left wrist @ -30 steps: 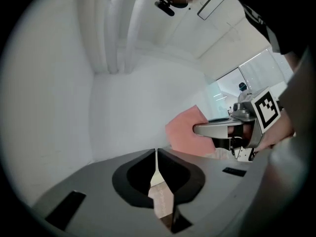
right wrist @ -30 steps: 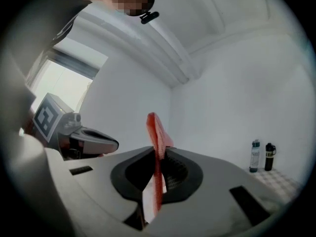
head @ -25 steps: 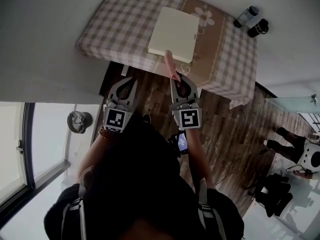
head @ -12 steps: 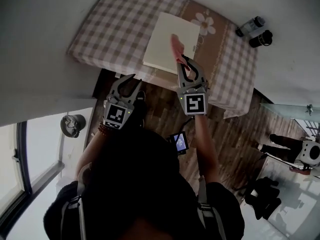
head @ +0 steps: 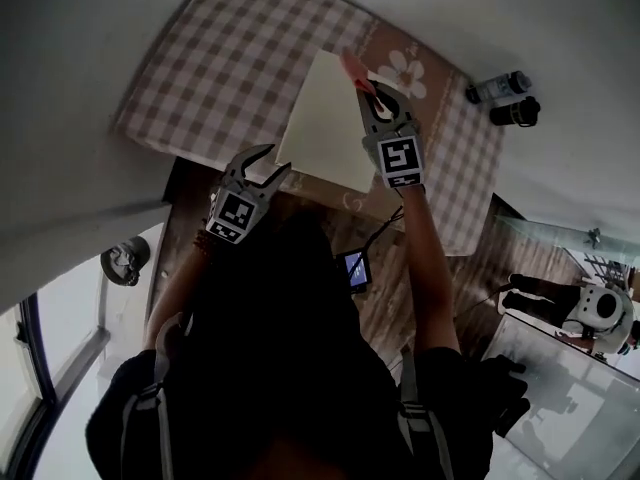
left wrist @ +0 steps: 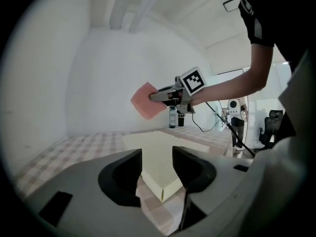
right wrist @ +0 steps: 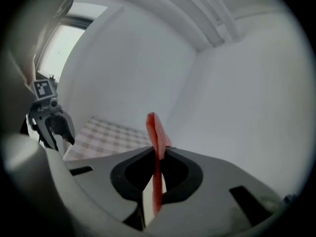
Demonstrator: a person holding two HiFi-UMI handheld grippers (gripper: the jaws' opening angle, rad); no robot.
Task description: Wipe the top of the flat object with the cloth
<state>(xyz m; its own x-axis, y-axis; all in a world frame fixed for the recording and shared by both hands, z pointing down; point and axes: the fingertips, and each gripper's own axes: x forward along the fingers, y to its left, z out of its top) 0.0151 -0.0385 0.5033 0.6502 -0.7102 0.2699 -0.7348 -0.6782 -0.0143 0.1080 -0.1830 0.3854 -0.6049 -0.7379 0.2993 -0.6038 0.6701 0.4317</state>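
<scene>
A flat cream-coloured object point(head: 322, 128) lies on a table with a checked cloth point(head: 215, 73). My right gripper point(head: 364, 89) hovers over the object's far right part, shut on a thin red cloth point(head: 351, 67) that sticks out past its tips. The left gripper view shows the cloth point(left wrist: 146, 100) hanging in the air above the flat object point(left wrist: 159, 143). My left gripper point(head: 273, 161) is at the table's near edge, by the object's near corner. Its jaws are opening with nothing between them.
Two dark bottles point(head: 503, 97) stand on the floor past the table's far right corner. A small lit screen point(head: 352, 269) hangs at my chest. A person point(head: 598, 310) stands at the right. A round grey object point(head: 124, 261) sits low at the left.
My right gripper has carried the cloth forward from the table's near edge to above the flat object. My left gripper's jaws have spread apart and it has moved up to the table edge.
</scene>
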